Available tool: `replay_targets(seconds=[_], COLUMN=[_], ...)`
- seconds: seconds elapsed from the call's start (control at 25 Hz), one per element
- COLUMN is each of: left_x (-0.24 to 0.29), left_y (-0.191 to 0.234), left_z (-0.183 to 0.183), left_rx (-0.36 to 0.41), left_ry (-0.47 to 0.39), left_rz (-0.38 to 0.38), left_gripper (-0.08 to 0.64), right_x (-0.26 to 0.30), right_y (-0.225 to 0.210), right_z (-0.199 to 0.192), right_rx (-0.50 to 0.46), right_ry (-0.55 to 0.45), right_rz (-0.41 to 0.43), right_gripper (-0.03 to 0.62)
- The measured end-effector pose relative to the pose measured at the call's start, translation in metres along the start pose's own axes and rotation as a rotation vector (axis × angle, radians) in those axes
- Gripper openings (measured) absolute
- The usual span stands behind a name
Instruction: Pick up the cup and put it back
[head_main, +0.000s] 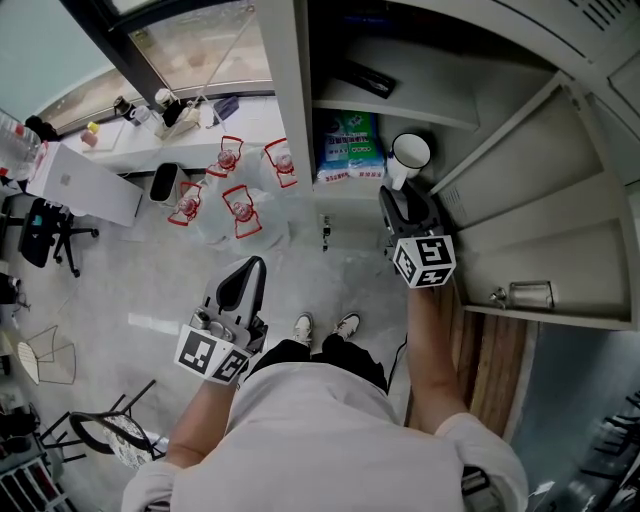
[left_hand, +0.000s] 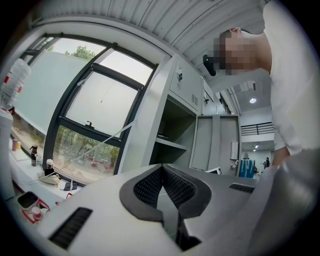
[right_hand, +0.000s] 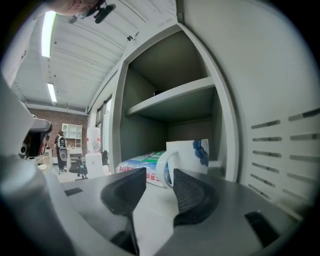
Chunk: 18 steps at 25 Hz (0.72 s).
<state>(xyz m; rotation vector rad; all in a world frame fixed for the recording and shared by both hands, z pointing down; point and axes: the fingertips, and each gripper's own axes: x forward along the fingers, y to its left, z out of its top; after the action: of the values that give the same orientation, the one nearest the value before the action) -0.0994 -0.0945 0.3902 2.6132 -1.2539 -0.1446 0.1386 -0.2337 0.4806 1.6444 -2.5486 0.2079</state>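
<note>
Now the right hand-held gripper (right_hand: 160, 172) is seen with its jaws spread wide and nothing pinched between them. Just ahead of the tips, the cup (right_hand: 187, 156) is stood upright on the cabinet shelf (head_main: 350, 192). Its handle is turned toward the jaws, presumably so it can be taken and let go from that side. A blue-green pack (head_main: 348, 145) is kept close beside it. The cup is judged to be back in place. The left hand-held gripper (left_hand: 161, 175) is held closed, empty and well clear, since one gripper seems enough here.
</note>
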Motion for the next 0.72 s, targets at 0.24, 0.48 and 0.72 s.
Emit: replay_targets(seconds=[0.24,0.48,0.72], left_x=[0.005,0.012,0.017], left_y=[-0.003,-0.008,-0.01], left_z=[0.001,0.004,0.006], left_rx=[-0.005,-0.012,-0.024], left_ry=[-0.011,-0.028,-0.041], left_rz=[-0.032,-0.077,-0.12], left_gripper=[0.02,0.02,0.02], right_x=[-0.019,-0.048,-0.087], right_y=[0.001,0.007,0.015], right_z=[0.001,0.006,0.015], right_rx=[-0.014,-0.016,-0.002], right_ry=[0.018,0.038,0.049], right_rz=[-0.045,-0.075,-0.077], right_gripper=[0.161,0.045,0.017])
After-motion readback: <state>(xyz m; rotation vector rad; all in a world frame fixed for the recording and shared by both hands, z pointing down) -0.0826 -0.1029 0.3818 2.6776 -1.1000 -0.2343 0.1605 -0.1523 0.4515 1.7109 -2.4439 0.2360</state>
